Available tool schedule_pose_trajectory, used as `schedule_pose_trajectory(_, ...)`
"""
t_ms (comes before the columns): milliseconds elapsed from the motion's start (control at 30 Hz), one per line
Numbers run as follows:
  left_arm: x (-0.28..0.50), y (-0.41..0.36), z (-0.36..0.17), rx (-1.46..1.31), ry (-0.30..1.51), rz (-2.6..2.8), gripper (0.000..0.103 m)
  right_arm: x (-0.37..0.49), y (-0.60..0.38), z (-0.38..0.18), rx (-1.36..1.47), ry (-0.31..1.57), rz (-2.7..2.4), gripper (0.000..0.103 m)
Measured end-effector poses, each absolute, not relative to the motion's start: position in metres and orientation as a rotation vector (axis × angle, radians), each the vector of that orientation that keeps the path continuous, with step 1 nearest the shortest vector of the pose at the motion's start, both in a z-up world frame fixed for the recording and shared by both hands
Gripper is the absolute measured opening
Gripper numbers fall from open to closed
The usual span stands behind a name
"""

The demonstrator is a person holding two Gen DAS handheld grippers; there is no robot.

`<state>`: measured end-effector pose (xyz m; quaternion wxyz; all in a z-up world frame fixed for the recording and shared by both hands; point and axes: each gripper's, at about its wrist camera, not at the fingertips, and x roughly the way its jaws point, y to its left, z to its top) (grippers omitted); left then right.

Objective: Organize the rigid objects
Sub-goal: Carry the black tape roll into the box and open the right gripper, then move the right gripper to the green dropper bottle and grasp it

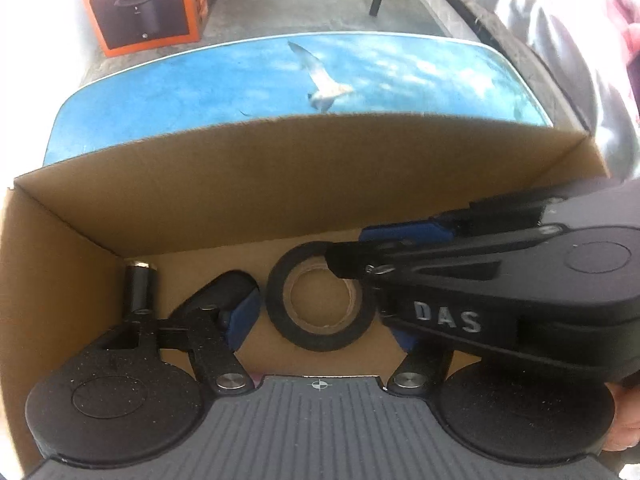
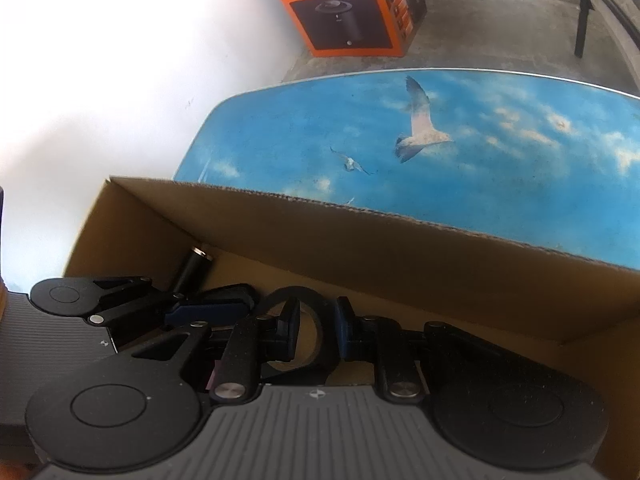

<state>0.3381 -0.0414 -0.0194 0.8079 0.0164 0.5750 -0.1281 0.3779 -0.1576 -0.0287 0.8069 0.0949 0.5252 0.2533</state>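
Observation:
A black tape roll point(image 1: 320, 304) lies flat on the floor of an open cardboard box point(image 1: 240, 184). A small black cylinder with a metal end point(image 1: 140, 284) lies near the box's left corner. My left gripper point(image 1: 320, 320) is open inside the box, its fingers on either side of the roll. My right gripper point(image 2: 318, 330) comes in from the right and shows in the left wrist view point(image 1: 360, 248). It is open, with one finger inside the tape roll point(image 2: 296, 336) hole and one outside the rim. The cylinder point(image 2: 192, 268) shows at the left.
The box point(image 2: 360, 248) sits on a blue table printed with sky and gulls point(image 2: 440, 140). An orange product box point(image 2: 344, 4) stands on the concrete floor beyond. A white wall is at the left. A black post point(image 2: 582, 16) stands at the back right.

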Motion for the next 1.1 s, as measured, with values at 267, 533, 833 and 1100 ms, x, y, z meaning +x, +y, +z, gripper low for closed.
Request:
schedule_pose_trajectory(267, 0.307, -0.025, 0.035, -0.024, 1.106, -0.325, 0.076, 0.327, -0.194, 0.029, 0.309, 0.953, 0.581, 0.022)
schedule_pose_trajectory(533, 0.215, 0.003, 0.112, -0.057, 0.855, -0.425, 0.085, 0.191, -0.253, 0.099, 0.388, 0.638, 0.633, 0.023)
schedule_pose_trajectory(833, 0.095, -0.012, 0.076, -0.019, 0.701, -0.397, 0.091, 0.095, -0.258, 0.071, 0.415, 0.569, 0.600, 0.036)
schedule_pose_trajectory(1100, 0.046, -0.053, 0.009, 0.134, 0.655, -0.379, 0.082, 0.091, -0.204, 0.032, 0.278, 0.642, 0.579, 0.036)
